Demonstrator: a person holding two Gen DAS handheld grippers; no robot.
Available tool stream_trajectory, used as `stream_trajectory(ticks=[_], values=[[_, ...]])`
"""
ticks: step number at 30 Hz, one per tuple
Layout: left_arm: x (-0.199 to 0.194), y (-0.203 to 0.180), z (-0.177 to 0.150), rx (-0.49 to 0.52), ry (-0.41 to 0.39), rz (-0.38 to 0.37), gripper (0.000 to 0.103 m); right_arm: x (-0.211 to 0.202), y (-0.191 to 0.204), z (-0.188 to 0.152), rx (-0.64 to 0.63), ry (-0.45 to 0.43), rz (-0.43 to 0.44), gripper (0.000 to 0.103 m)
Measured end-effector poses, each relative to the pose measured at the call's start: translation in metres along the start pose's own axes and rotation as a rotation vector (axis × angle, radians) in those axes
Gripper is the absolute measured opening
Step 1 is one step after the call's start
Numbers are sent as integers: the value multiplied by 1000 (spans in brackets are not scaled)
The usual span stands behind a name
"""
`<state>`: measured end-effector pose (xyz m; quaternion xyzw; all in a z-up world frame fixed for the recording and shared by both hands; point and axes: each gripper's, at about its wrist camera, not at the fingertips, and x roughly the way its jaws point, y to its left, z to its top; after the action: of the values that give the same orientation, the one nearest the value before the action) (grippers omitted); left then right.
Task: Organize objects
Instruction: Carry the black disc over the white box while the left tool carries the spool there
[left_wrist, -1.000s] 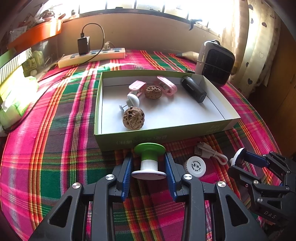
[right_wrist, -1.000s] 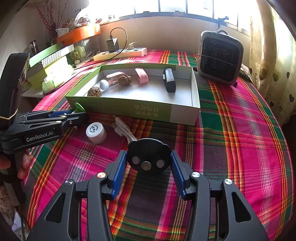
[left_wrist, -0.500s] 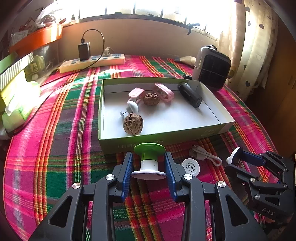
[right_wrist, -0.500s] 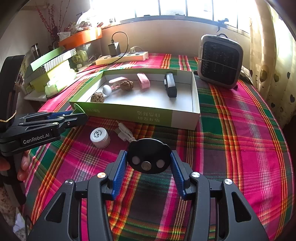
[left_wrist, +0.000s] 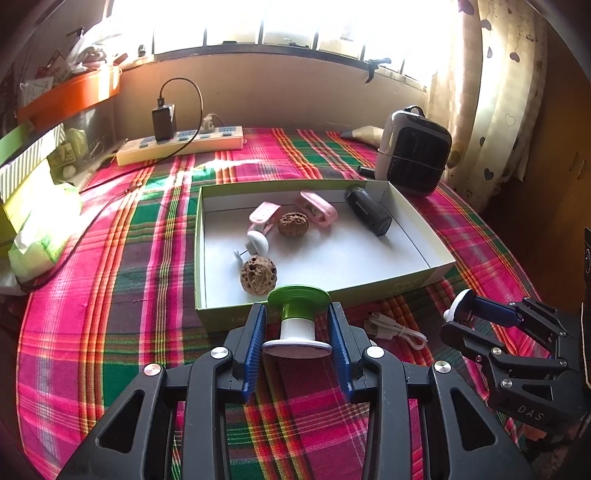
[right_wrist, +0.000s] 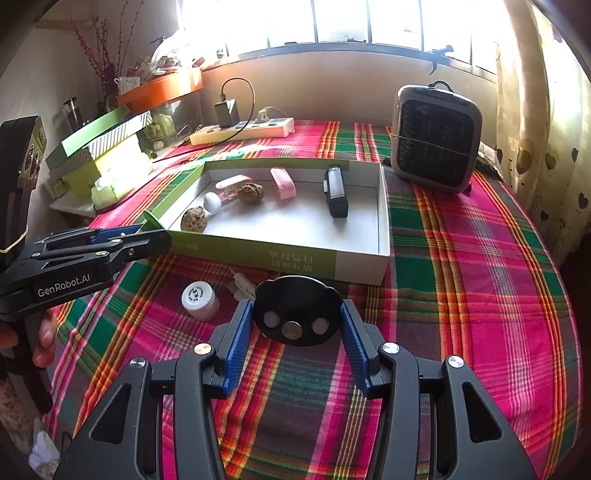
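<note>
My left gripper (left_wrist: 297, 332) is shut on a green-and-white spool-shaped object (left_wrist: 298, 319), held above the cloth in front of the green box (left_wrist: 221, 319). My right gripper (right_wrist: 297, 325) is shut on a black round disc (right_wrist: 297, 310) with a white face; it also shows in the left wrist view (left_wrist: 460, 306). The box (right_wrist: 295, 258) holds two walnuts (left_wrist: 258, 275), pink clips (left_wrist: 317, 206), a white round piece (left_wrist: 258, 242) and a black device (left_wrist: 367, 210). A white cap (right_wrist: 199, 297) and a white cable (left_wrist: 395, 328) lie on the cloth by the box front.
A small heater (right_wrist: 436, 136) stands behind the box at the right. A power strip (left_wrist: 181, 146) with a charger lies at the back. Stacked boxes and tissues (right_wrist: 107, 162) sit at the left edge. The plaid cloth (right_wrist: 480, 295) covers the table.
Both grippers have risen and drawn back a little from the box, each still holding its object. The box and loose items have not moved.
</note>
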<state>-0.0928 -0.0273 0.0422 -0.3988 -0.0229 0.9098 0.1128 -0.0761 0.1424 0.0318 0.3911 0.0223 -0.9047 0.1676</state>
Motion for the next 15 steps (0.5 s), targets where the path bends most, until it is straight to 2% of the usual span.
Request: stream_trajectory(ticks=[15], values=[[12, -1, 18, 9, 0, -20, 32, 5, -9, 27, 0, -31, -3, 48]])
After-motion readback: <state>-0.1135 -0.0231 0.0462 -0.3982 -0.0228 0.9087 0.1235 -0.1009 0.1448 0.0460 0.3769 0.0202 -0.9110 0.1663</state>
